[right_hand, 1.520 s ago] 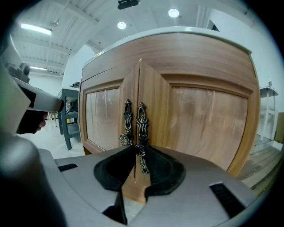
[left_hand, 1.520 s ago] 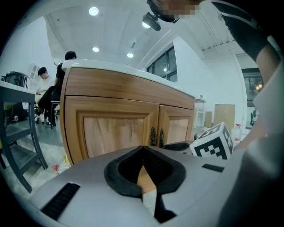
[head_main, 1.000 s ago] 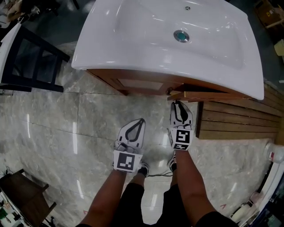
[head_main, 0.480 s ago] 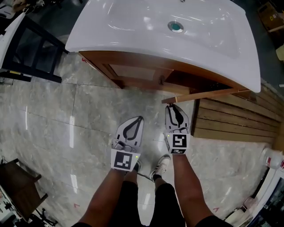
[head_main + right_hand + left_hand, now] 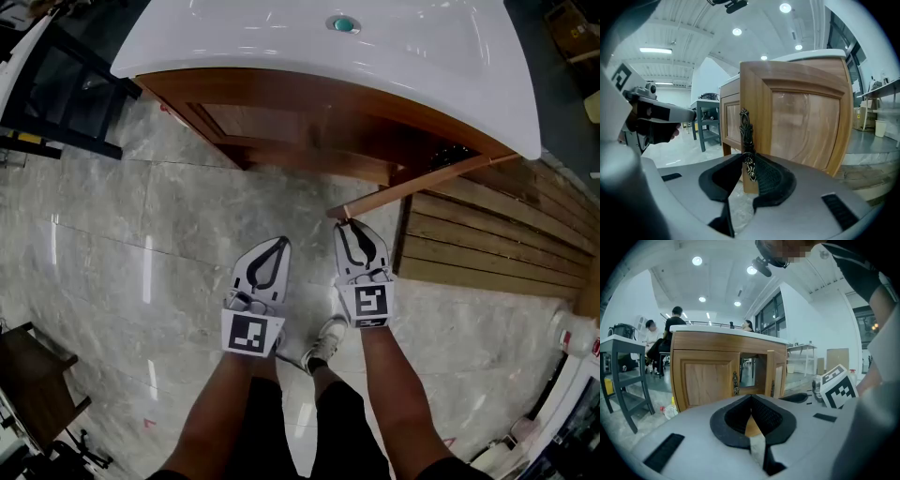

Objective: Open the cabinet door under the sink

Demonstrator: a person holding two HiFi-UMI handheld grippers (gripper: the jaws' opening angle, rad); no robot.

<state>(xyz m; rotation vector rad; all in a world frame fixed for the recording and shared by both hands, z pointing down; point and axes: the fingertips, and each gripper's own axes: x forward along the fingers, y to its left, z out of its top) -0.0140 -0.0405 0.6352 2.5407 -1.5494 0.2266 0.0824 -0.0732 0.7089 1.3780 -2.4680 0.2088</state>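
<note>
Plainly, the cabinet door under the sink stands open, hinged at the right, with its free edge out over the floor toward the person. In the head view it is only a thin wooden edge seen from above. The right gripper view shows its panelled face and the ornate metal handle near its free edge, which the head view barely shows. The right gripper has its fingers drawn narrowly onto that handle, pads pressing either side of its lower end. Only the left gripper view shows the other door, closed, with the dark opening beside it. The left gripper hangs beside the right one, apart from the cabinet, fingers together with nothing between them.
</note>
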